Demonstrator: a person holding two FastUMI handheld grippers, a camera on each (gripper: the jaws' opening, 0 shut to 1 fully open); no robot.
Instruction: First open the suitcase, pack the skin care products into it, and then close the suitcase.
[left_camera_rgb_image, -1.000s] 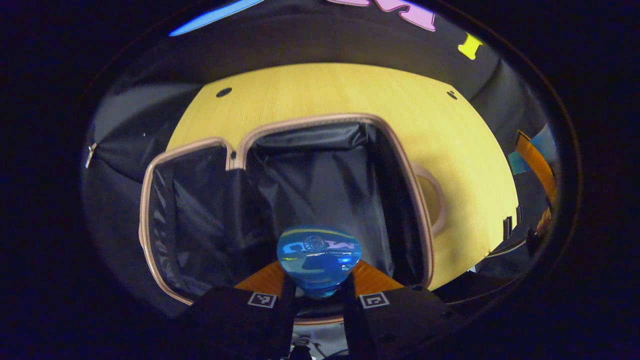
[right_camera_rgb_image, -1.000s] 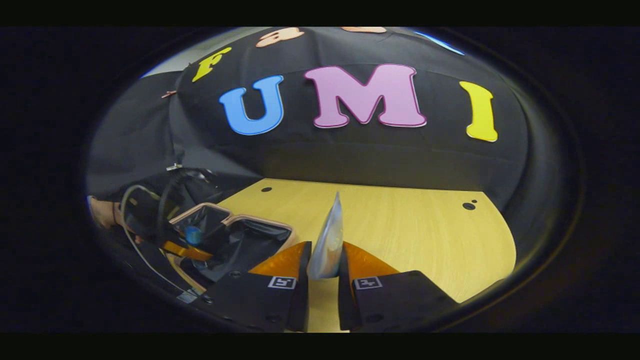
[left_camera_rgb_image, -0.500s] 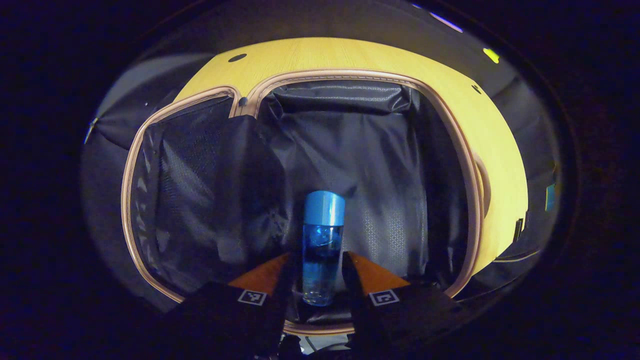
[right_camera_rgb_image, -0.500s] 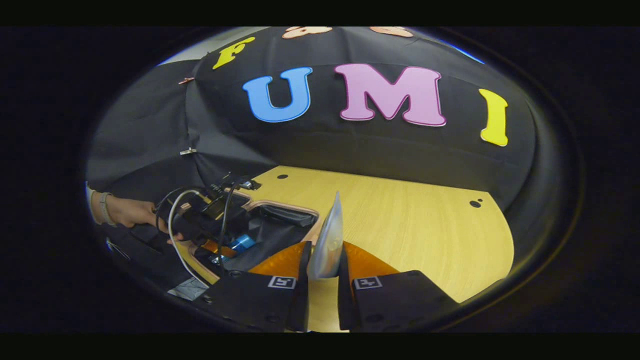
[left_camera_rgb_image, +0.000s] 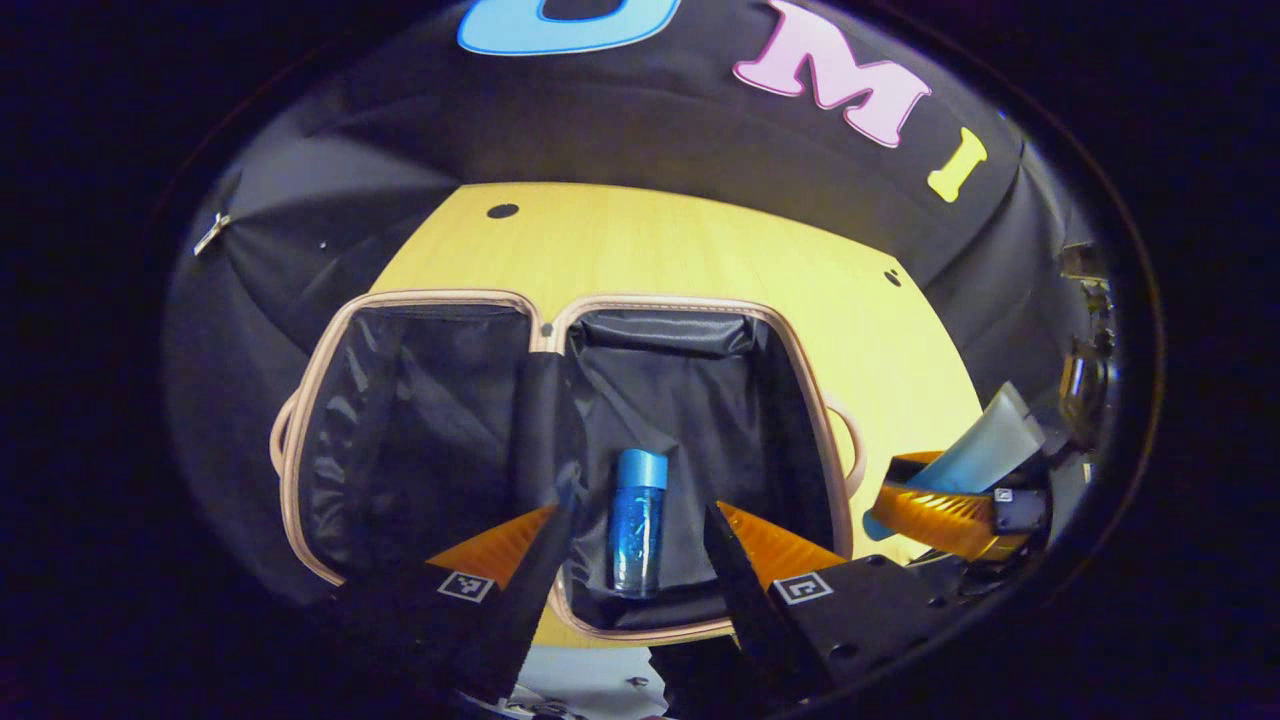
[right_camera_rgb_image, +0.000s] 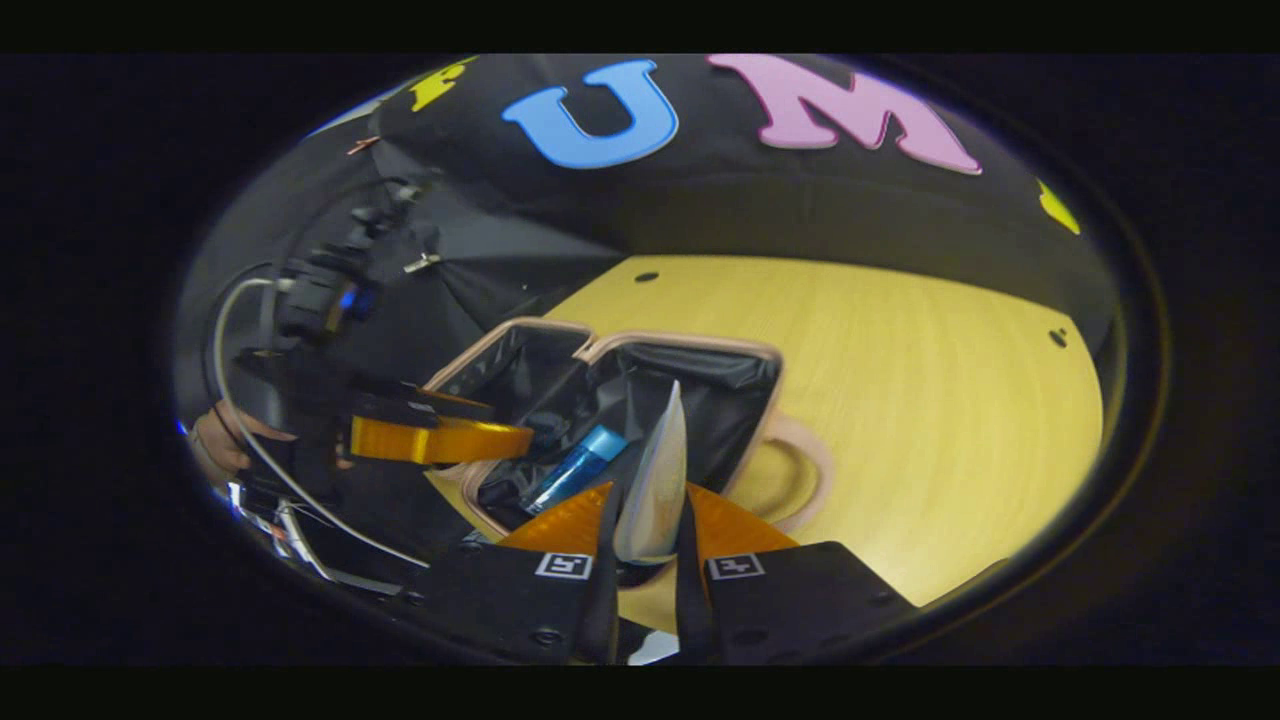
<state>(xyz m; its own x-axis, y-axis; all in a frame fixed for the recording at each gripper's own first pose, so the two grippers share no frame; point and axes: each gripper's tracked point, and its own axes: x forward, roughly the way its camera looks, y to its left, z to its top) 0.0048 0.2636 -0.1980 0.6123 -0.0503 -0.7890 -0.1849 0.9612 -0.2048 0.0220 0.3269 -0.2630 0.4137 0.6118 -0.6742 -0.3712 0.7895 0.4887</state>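
Observation:
The suitcase (left_camera_rgb_image: 310, 420) (right_camera_rgb_image: 770, 430) lies open on the yellow table, both halves lined in black. A blue bottle (left_camera_rgb_image: 637, 522) (right_camera_rgb_image: 575, 470) with a lighter blue cap lies on the lining of the right half. My left gripper (left_camera_rgb_image: 632, 560) (right_camera_rgb_image: 440, 440) hovers above the bottle, open, fingers apart on either side and not touching it. My right gripper (right_camera_rgb_image: 645, 545) (left_camera_rgb_image: 950, 500) is shut on a pale flat tube (right_camera_rgb_image: 655, 485) (left_camera_rgb_image: 985, 450), held upright over the suitcase's near right edge.
The yellow wooden table (left_camera_rgb_image: 700, 250) (right_camera_rgb_image: 920, 400) stretches behind and to the right of the suitcase. A beige handle (right_camera_rgb_image: 805, 470) sticks out of the case's right side. A hand (right_camera_rgb_image: 215, 445) holds the left gripper, cables trailing from it.
My left gripper let go of the blue bottle, which now lies in the suitcase, and has drawn back and up. My right gripper carried the tube left, toward the suitcase.

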